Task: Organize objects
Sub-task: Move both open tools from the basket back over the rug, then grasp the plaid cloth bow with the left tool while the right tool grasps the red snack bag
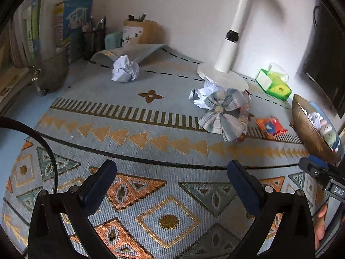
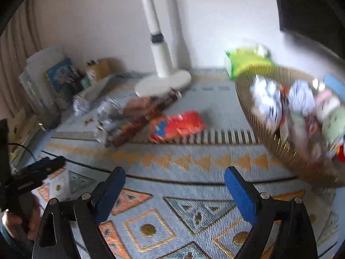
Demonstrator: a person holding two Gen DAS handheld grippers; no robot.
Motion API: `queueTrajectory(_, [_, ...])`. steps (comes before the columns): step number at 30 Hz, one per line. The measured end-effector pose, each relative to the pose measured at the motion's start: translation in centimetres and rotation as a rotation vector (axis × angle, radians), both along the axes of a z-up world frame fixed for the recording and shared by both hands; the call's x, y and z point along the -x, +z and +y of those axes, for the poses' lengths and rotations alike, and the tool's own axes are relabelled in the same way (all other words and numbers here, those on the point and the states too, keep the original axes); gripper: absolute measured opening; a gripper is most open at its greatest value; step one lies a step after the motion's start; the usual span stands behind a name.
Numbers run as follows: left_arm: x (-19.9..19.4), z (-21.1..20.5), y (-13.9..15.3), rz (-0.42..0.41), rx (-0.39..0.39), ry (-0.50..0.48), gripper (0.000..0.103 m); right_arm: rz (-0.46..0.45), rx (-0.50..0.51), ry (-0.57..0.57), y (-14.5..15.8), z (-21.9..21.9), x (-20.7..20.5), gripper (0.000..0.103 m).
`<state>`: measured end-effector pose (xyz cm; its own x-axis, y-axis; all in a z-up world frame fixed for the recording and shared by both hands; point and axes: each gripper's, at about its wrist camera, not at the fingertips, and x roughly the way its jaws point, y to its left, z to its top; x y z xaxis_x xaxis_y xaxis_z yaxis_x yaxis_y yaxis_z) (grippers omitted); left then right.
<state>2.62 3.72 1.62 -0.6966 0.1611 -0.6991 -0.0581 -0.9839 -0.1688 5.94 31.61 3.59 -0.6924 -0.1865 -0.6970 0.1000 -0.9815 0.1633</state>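
Note:
My left gripper (image 1: 172, 172) is open and empty above the patterned cloth. My right gripper (image 2: 174, 179) is open and empty; its view is blurred. A plaid fabric bow (image 1: 224, 114) lies mid-right on a brown wrapper, with a crumpled paper (image 1: 202, 95) behind it. Another crumpled paper ball (image 1: 125, 69) lies farther back. An orange snack packet (image 1: 270, 127) lies right of the bow; it also shows in the right wrist view (image 2: 176, 126). A gold basket (image 1: 310, 136) at the right holds several papers and soft toys (image 2: 332, 116).
A white lamp base (image 1: 224, 75) stands behind the bow. A green tissue box (image 1: 273, 82) sits at the back right. Books (image 1: 71, 21), pen holders (image 1: 94, 36) and a grey pot (image 1: 54, 69) line the back left. A dark monitor (image 1: 325, 60) is at the right.

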Motion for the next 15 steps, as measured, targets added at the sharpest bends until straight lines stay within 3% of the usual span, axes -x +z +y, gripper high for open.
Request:
queueTrajectory(7, [1.0, 0.5, -0.3, -0.061, 0.038, 0.003, 0.102, 0.027, -0.073, -0.011, 0.0, -0.8, -0.5, 0.092])
queueTrajectory(12, [3.8, 1.1, 2.7, -0.067, -0.081, -0.065, 0.102, 0.007, -0.065, 0.004, -0.2, -0.9, -0.2, 0.092])
queueTrajectory(15, [6.8, 2.1, 2.9, -0.072, -0.108, -0.120, 0.099, -0.001, -0.036, -0.013, -0.2, -0.4, 0.1, 0.092])
